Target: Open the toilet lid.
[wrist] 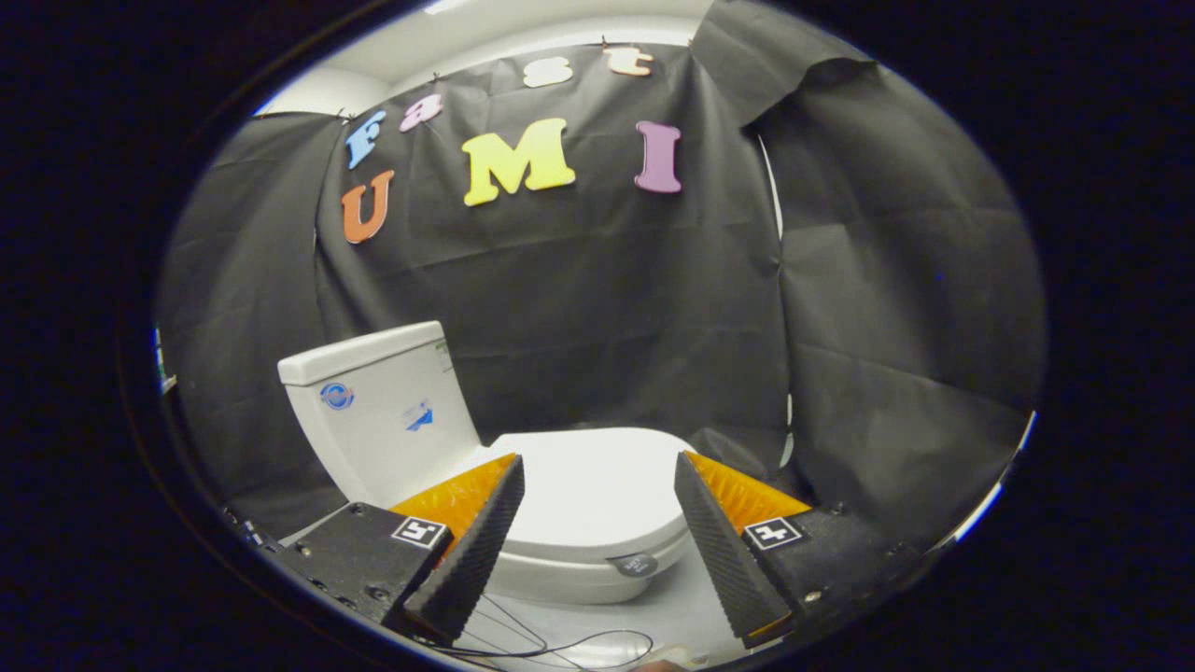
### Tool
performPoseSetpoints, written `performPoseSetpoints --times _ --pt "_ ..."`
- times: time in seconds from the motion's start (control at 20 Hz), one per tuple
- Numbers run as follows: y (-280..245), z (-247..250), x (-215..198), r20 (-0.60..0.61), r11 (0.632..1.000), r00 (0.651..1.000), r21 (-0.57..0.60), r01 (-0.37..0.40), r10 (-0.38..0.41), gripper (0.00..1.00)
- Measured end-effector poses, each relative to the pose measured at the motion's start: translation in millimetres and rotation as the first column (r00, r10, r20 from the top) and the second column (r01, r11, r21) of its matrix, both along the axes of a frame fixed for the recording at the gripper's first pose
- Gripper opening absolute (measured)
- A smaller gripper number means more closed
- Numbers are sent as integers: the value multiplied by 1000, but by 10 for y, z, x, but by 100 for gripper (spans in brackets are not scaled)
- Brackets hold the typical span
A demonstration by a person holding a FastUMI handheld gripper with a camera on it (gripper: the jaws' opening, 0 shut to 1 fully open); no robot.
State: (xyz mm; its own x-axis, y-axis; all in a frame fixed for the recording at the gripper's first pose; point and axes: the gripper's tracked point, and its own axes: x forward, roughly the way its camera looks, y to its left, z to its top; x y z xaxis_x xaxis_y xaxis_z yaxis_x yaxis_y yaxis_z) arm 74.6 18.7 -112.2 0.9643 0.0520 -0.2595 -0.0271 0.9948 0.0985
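Approach step: gripper (pixel 597 467) wide open, holding nothing, above the closed toilet lid (pixel 593 490); next, probably down to lid's front edge.

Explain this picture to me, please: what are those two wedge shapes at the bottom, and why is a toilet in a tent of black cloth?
The two wedges are the fingers of a hand-held gripper, a two-finger tool that a person carries. The camera rides on the tool and looks forward along the fingers, so you see what the tool sees; its lens bends the picture round. The fingers stand wide apart and hold nothing. Beyond them, seen through the gap, is a white toilet with its lid down. Its tank stands behind, toward one side. The black cloth is just the wall of a recording booth. A thin cable lies on the pale floor near the fingers. The job is to lift that lid, not yet begun.
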Motion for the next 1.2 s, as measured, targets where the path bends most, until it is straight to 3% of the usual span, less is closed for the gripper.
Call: performPoseSetpoints --times 0.2,0.45,0.7,1.1,1.2 --pt "-94 -453 121 -108 989 994 144 39 -24 100" --pt "-224 -1032 244 -260 948 965 294 121 -43 96" --pt "-353 -1538 257 -439 862 896 429 269 -61 94" --pt "-333 -1876 411 -538 772 843 527 354 -19 72" --pt "-284 -1938 468 -548 729 836 573 375 1 68"
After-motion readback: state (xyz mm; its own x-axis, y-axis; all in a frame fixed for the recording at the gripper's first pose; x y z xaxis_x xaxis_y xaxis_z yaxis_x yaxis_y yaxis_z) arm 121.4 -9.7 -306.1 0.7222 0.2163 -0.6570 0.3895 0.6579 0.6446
